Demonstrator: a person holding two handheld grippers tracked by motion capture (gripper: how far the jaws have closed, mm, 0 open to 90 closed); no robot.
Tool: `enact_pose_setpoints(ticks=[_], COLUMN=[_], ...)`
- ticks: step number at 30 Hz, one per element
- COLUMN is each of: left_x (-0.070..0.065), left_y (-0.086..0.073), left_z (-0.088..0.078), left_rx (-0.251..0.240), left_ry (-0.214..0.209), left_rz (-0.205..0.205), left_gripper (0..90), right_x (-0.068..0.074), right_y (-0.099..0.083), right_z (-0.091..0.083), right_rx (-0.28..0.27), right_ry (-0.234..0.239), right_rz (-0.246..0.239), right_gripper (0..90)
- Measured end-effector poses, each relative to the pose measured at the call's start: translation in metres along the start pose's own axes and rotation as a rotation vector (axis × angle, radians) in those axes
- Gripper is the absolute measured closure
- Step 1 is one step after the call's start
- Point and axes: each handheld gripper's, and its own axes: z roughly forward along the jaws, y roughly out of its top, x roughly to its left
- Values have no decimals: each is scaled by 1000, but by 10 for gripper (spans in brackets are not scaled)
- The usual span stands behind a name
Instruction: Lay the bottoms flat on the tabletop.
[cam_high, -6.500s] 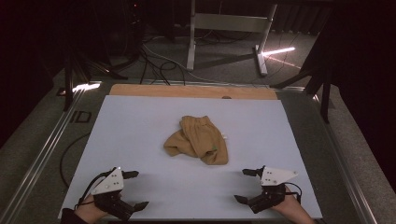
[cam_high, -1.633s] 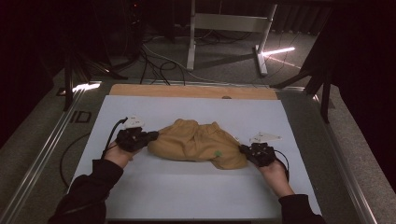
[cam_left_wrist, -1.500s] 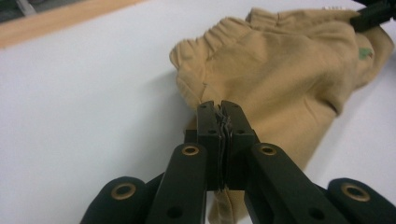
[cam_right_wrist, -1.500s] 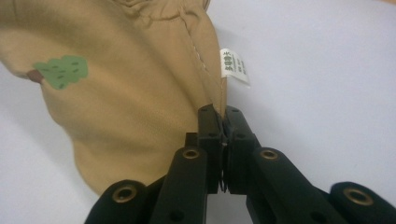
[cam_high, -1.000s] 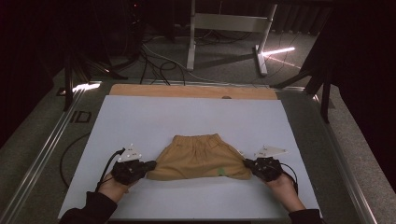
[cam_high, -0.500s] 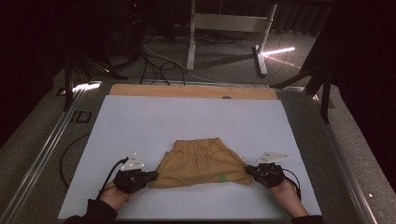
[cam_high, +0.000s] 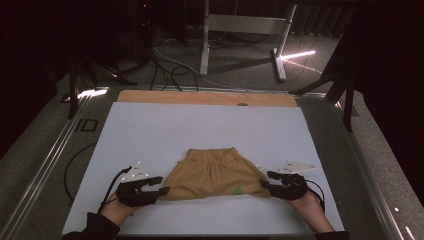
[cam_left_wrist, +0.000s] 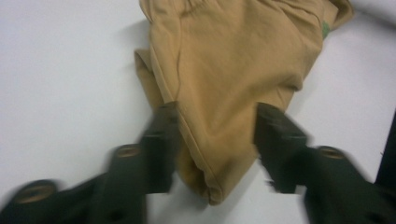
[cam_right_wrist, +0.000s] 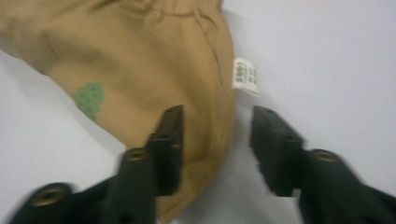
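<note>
Both sets of jaws have just been opening, and the tan shorts (cam_high: 214, 172) lie flat near the table's (cam_high: 150, 130) front edge. Left gripper (cam_high: 152, 185) and right gripper (cam_high: 270, 181) each straddle a bottom corner, pads off the cloth (long axis running hand to hand, neither nearer)

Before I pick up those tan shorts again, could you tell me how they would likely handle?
The tan shorts are probably floppy: soft folds show at the left gripper. Likely light, lying thin and flat on the white table. A push would probably bunch them.

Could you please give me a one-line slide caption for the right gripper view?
Right gripper, jaws just opened, over a corner of tan shorts with white care label on the white table.
</note>
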Motion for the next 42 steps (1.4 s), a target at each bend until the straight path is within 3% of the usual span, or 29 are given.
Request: enact_pose_setpoints(ticks=[3,6,8,11,17,22,24,26,27,32,35,39,42], left_x=[-1,-1,-2,-2,-6,-6,-6,-4,-2,6,11,18,26], left_y=[5,10,13,18,35,54,61,68,71,81,82,77,68], left_z=[-4,-7,-9,-11,-14,-14,-12,-9,-6,10,26,41,51], left_rx=[-6,-10,-14,-6,-12,-23,-26,-28,-29,-5,27,51,70], left_ry=[9,-8,-3,-27,-18,3,10,10,13,34,51,64,43], left_rz=[3,17,18,32,49,65,75,70,69,40,25,11,-24], left_gripper=[381,233,165,90,30,26,26,27,26,32,45,118,157], right_x=[1,1,-1,-1,-2,-2,-2,-4,-5,-4,-5,-6,-10], right_y=[4,9,11,15,30,51,59,68,71,85,90,90,83], right_z=[-1,-5,-7,-10,-15,-14,-12,-7,-5,13,26,46,58], right_rx=[-13,-46,-59,-70,-83,-114,-128,-118,-116,-104,-98,-47,-7], right_ry=[10,29,68,67,47,20,27,90,98,73,77,82,92], right_rz=[9,11,17,2,-35,-75,-68,-53,-49,-60,-45,-49,-39], right_gripper=[372,227,147,116,100,101,112,132,135,144,151,192,222])
